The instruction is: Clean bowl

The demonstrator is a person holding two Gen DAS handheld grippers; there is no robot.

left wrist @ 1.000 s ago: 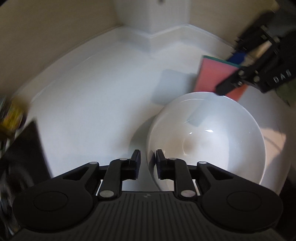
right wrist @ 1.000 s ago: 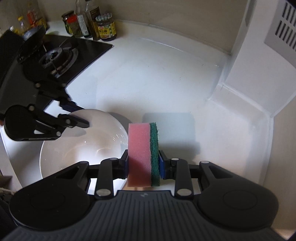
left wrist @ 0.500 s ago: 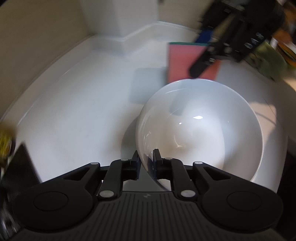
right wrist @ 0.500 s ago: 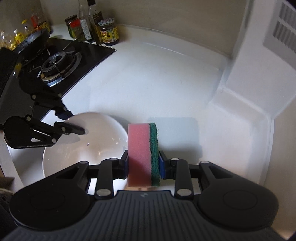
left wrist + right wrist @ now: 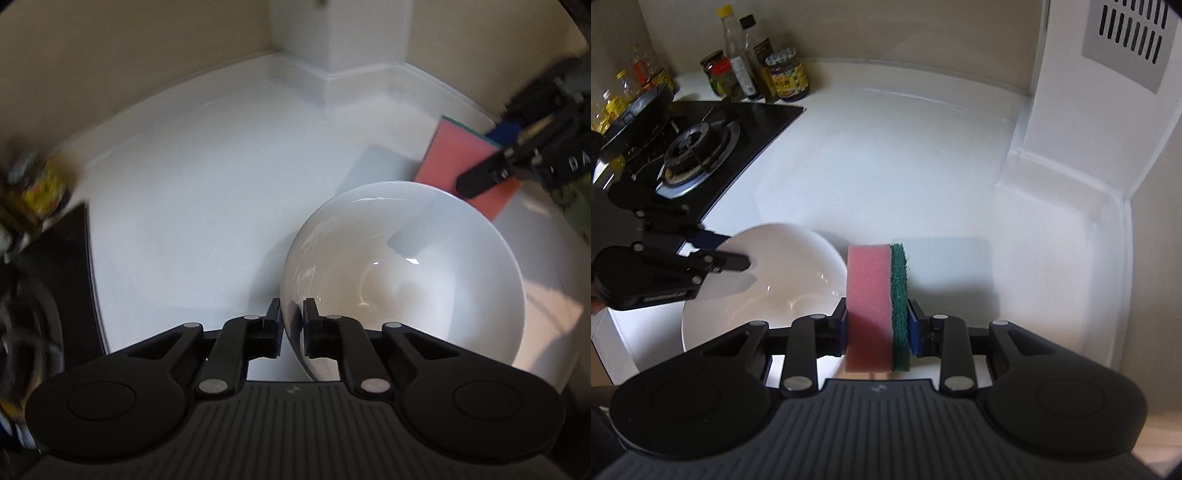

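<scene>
On the white desk point(image 5: 886, 177) beside the stove point(image 5: 698, 144), the white bowl point(image 5: 402, 273) is sitting with its near rim between the left tool's point(image 5: 292, 325) jaws, which have just been closing and are now pinching that rim. The right tool point(image 5: 877, 325) is clenching an upright pink-and-green sponge point(image 5: 877, 306) just beside the bowl's far edge.

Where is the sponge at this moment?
The sponge is clamped in the right gripper, just right of the white bowl in the right wrist view.
</scene>
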